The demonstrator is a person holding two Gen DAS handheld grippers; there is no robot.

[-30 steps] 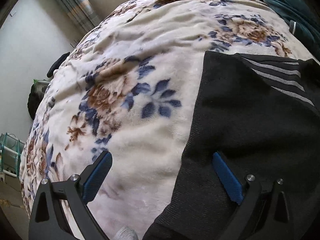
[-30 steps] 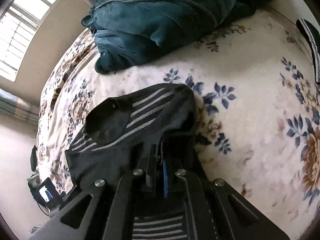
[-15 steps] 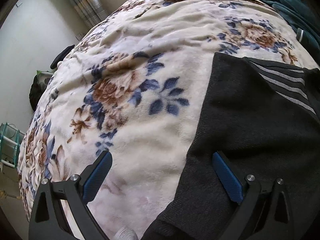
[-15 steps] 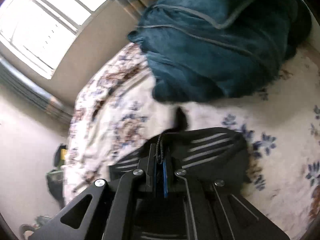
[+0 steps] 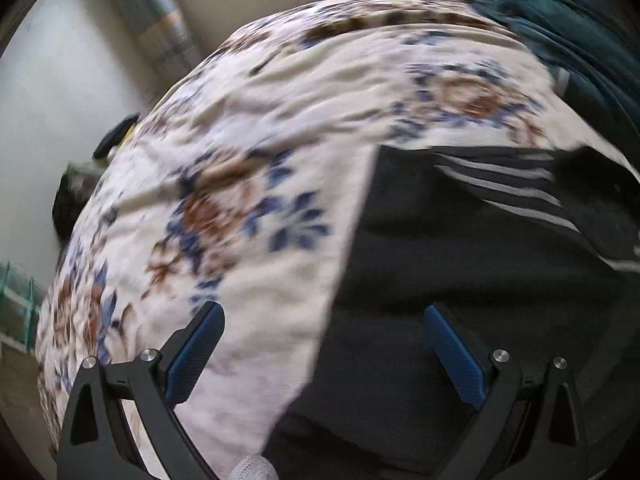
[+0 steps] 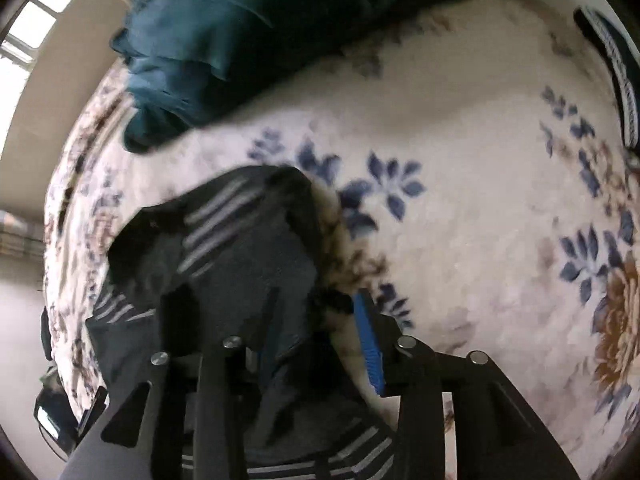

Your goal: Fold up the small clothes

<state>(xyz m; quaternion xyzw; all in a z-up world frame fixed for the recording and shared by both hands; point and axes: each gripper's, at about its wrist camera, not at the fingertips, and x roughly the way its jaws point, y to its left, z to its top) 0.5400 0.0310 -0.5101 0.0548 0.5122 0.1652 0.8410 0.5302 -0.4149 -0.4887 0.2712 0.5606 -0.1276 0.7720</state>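
Observation:
A small black garment with grey stripes (image 5: 460,248) lies on a floral blanket (image 5: 260,140). My left gripper (image 5: 324,344) is open, its jaws straddling the garment's left edge, one finger over the blanket and one over the black cloth. In the right wrist view the same garment (image 6: 240,248) lies folded over itself. My right gripper (image 6: 316,320) is open just above the garment's right edge, with a blue pad (image 6: 370,344) showing beside the cloth.
A teal blanket (image 6: 224,32) is heaped at the far side of the bed and shows at the top right of the left wrist view (image 5: 560,20). A dark patterned strap (image 6: 616,80) lies at the right edge. The bed's edge and a wall are on the left.
My right gripper was shut on the garment's edge and has opened, letting the cloth drop onto the bed. The left gripper stays open and has shifted slightly; both views are blurred by motion.

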